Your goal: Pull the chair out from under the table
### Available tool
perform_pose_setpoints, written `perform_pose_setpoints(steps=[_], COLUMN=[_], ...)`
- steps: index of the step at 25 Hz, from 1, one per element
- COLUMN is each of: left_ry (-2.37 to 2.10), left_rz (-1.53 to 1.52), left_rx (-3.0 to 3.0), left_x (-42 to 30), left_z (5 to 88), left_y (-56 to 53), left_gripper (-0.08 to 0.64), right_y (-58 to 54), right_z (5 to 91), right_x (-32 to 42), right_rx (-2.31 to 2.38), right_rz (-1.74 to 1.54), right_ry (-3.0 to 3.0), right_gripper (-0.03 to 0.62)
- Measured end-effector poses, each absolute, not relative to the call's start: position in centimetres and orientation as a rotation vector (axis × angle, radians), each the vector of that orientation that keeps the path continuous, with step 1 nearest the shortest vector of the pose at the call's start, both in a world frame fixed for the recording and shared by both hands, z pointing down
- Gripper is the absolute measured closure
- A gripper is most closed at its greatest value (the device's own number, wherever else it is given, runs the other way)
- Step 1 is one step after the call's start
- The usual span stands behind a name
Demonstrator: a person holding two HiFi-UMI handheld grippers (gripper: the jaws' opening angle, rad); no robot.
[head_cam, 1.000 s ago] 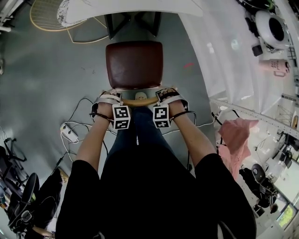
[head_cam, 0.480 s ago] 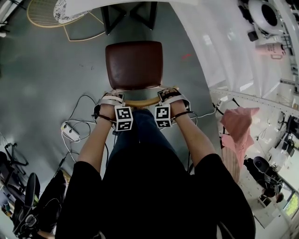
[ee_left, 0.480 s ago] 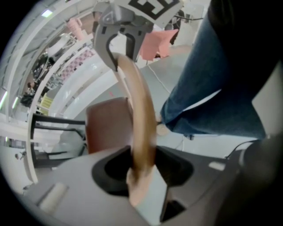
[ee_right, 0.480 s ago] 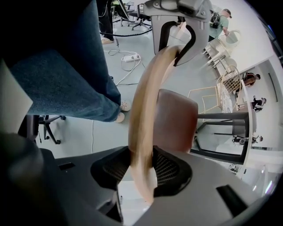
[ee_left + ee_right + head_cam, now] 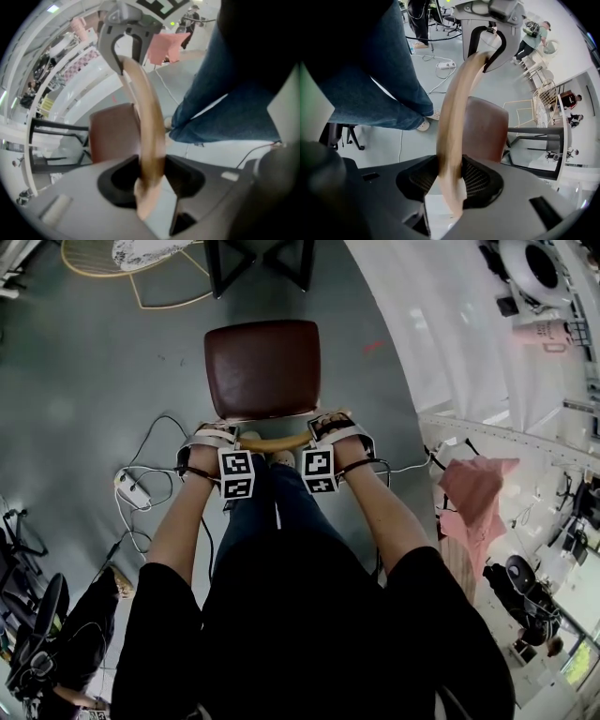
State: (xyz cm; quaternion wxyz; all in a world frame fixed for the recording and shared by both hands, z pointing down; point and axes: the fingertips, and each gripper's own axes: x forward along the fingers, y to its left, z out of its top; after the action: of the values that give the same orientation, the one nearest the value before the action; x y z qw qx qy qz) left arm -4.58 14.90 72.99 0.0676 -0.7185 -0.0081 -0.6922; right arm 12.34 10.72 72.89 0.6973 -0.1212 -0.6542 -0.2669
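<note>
Both claws are closed partway down on the curved light wooden back rail (image 5: 277, 442). The left claw (image 5: 149, 174) is on one end and the right claw (image 5: 451, 180) on the other, pads pressing the wood in both gripper views. The brown padded square-seat chair (image 5: 262, 367) stands on the grey floor (image 5: 94, 381), its seat fully clear of the black-legged worktop (image 5: 225, 266) (task looks nearly done, my guess). Risks: the rail is thin and smooth, so a jerky or uneven pull could let it slide through a claw or twist the chair sideways toward the long white curved counter (image 5: 450, 343) on the right. Pulling high on the back could also tip the chair onto its rear legs. The person's white shoe (image 5: 281, 459) is just beside the chair's rear, so the chair could hit a foot. On the left, a white power strip (image 5: 127, 486) and its loose cables (image 5: 159, 437) lie on the floor near the line of travel and could snag a leg or trip a step back. A black office chair (image 5: 47, 615) sits further back left, and a pink cloth (image 5: 473, 507) is well off to the right.
</note>
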Motion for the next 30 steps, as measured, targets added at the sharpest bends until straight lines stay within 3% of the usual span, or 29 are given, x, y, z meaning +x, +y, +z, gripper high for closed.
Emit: perform_pose_setpoints(steps=[30], left_ry=[0.007], left_rz=[-2.105], left_rx=[-2.145], left_x=[-3.9], left_z=[73.0], left_y=[20.2], left_gripper=[0.387], right_y=[16.6], right_z=[72.8], right_x=[13.2], right_rx=[-0.206], right_rz=[-0.522], right_ry=[-1.467], right_gripper=[0.436])
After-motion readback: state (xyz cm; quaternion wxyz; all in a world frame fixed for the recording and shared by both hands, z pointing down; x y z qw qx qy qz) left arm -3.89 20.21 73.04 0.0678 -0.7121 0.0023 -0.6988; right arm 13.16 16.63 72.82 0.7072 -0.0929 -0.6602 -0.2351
